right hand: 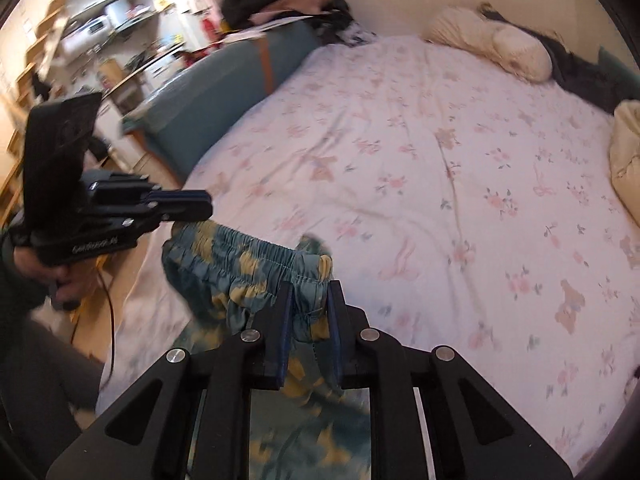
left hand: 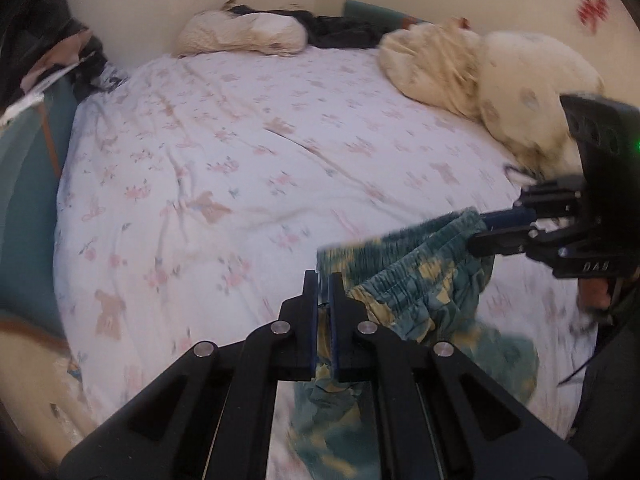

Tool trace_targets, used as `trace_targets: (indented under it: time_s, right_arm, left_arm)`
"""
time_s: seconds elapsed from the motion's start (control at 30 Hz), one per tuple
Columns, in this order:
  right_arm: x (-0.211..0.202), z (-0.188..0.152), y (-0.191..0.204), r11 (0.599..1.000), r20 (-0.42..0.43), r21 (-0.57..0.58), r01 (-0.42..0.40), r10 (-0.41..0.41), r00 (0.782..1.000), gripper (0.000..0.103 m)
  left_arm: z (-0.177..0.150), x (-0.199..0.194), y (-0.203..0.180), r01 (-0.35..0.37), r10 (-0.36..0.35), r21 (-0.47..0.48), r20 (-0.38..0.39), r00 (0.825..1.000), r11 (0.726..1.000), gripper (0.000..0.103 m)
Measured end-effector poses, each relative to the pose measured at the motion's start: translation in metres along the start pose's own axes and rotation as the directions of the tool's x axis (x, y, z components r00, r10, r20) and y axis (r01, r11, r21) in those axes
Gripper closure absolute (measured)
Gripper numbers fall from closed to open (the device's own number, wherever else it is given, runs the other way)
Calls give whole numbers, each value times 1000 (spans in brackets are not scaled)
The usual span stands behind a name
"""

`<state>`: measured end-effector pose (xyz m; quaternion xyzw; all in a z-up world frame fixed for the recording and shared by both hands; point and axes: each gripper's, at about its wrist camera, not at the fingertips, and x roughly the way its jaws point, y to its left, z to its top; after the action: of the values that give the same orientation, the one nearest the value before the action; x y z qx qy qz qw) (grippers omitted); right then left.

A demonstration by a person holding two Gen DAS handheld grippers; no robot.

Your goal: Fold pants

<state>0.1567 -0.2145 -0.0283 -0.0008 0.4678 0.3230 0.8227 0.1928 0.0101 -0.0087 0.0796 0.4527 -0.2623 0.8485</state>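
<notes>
Left wrist view: the left hand-held gripper [left hand: 324, 280] is closed to a narrow gap on one end of the waistband of the pants [left hand: 420, 280], teal cloth with yellow patches. The elastic band stretches rightward to the right hand-held gripper [left hand: 480, 232], which pinches the other end. The rest of the pants hangs down toward the near edge of the bed [left hand: 240, 140], blurred. Ahead, the flowered sheet lies wrinkled but bare up to the cream pillows [left hand: 480, 80] at the right and a second cream bundle [left hand: 244, 34] by the far wall. A teal bed frame [left hand: 24, 200] borders the left edge.

Right wrist view: the right hand-held gripper [right hand: 308, 292] clamps the bunched waistband of the pants [right hand: 240, 256], its fingers [right hand: 334, 300] a little apart with cloth between them. The left hand-held gripper [right hand: 192, 204] sits at the left, over the bed's corner, its fingers together; its grip on the cloth is hidden here. The bed [right hand: 440, 160] lies open ahead and rightward.
</notes>
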Motion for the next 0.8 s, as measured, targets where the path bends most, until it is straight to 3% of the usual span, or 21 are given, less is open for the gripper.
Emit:
trace_targets:
  time_s: [0.17,0.3,0.43,0.5,0.53,0.57,0.6,0.63,0.67,0.7,0.8]
  right_arm:
    - [-22,-58,39,999,-56,-37,11,-13,998,87]
    - [-20,-98,54,999,-113,16,32,-30,993,87]
    - [-9,-134,68,1000,-141,7,10,-9,990,87]
    - [-5,-151,78,999,-162,-36,5,-11,987,87]
    - [1,-158,81,998,-199,-56,2,-13,980,87]
    - [3,-163,83,998,-220,-57,-10,-3,975,86]
    - [7,-171,87,997,-265,-67,-34,15,964,86]
    - [10,-177,90,995,-296,-85,-45,18,955,86]
    - [13,-185,94,992,-338,-116,-50,8,941,86]
    - [15,-188,94,991,-361,-125,-51,2,932,85]
    - [12,-195,88,993,-418,-105,-61,11,908,77]
  left_arm:
    - [-54,-40,-59,-23,27,115,-30,999,993,100]
    - [-83,-38,-84,-45,54,90,-97,994,995,103]
    - [-114,-15,-93,-64,73,47,-222,972,997,102]
    - [-131,-5,-95,-23,30,28,-298,954,999,101]
    - [-140,2,-96,14,-7,17,-353,936,1000,100]
    - [-148,6,-95,24,-18,12,-394,919,1000,94]
    - [-153,6,-95,23,-17,8,-418,909,1000,80]
    - [-155,5,-93,23,-23,-4,-429,903,1000,69]
    - [-156,2,-90,26,-32,-21,-432,901,999,50]
    - [-156,-4,-84,18,-37,-48,-417,908,999,43]
    - [-153,-28,-62,-109,44,-162,-361,932,981,41]
